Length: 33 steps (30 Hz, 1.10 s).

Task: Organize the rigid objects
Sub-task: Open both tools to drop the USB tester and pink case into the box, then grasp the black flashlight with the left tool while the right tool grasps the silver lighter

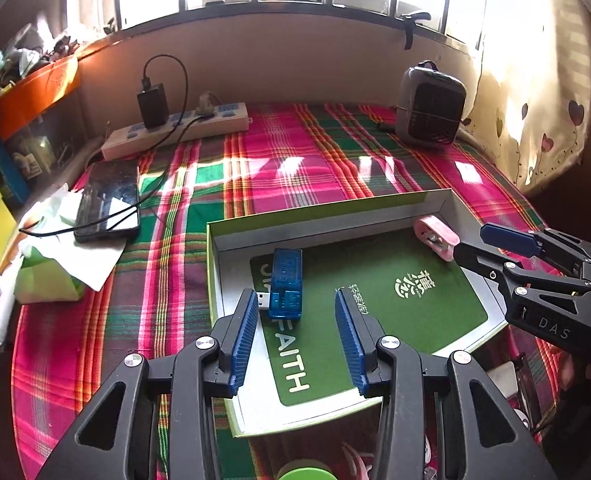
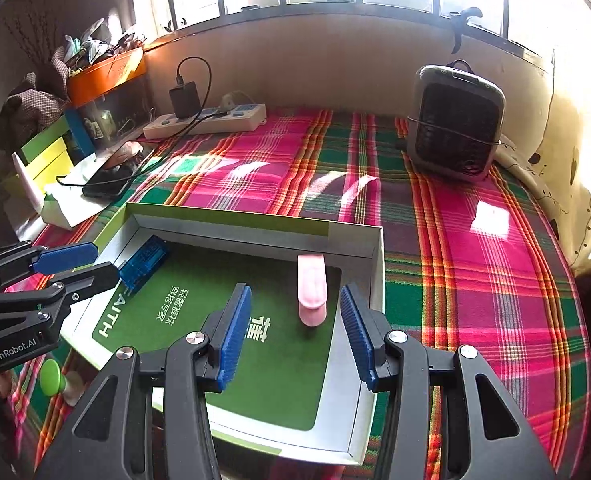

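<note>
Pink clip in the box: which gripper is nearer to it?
Right. The right gripper hangs open just short of the pink clip; the left gripper is across the box, by the blue USB stick.

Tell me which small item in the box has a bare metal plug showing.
The blue USB stick, lying in the box; the pink item shows no plug.

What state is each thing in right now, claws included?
Left claw: open, nothing between the pads.
Right claw: open, nothing held.
Blue USB stick: lying flat in the box, plug uncovered.
Pink clip: lying in the box, free of both claws.
Box: open, no lid on.
Phone: screen dark, cable across it.
Power strip: black adapter plugged in.
</note>
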Tool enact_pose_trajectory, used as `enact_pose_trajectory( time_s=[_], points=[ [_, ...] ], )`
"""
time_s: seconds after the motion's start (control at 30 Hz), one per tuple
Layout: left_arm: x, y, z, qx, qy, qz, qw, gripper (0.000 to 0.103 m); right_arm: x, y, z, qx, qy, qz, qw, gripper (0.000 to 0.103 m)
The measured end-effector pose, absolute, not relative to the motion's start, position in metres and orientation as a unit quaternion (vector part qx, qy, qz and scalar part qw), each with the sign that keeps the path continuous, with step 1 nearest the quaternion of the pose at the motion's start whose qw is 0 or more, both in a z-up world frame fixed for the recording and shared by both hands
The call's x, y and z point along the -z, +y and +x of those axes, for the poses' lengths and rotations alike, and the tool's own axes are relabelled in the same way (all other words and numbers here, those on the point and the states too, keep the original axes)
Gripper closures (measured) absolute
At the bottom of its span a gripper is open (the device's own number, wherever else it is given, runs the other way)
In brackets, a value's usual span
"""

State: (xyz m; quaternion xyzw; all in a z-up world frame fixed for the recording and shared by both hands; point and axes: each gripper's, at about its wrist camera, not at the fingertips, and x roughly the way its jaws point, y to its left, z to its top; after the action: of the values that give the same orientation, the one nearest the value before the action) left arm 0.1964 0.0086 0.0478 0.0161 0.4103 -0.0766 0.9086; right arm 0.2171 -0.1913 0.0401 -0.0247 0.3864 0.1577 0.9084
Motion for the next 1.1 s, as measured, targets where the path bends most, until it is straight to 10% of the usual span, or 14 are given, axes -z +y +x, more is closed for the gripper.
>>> enact_pose_trajectory(
  time_s=[1.1],
  points=[
    [-0.039, 0.014, 0.085, 0.096, 0.409, -0.028, 0.907, 0.064, -0.031, -0.234, 0.107, -0.148, 0.381, -0.008, 0.913, 0.055]
  ],
)
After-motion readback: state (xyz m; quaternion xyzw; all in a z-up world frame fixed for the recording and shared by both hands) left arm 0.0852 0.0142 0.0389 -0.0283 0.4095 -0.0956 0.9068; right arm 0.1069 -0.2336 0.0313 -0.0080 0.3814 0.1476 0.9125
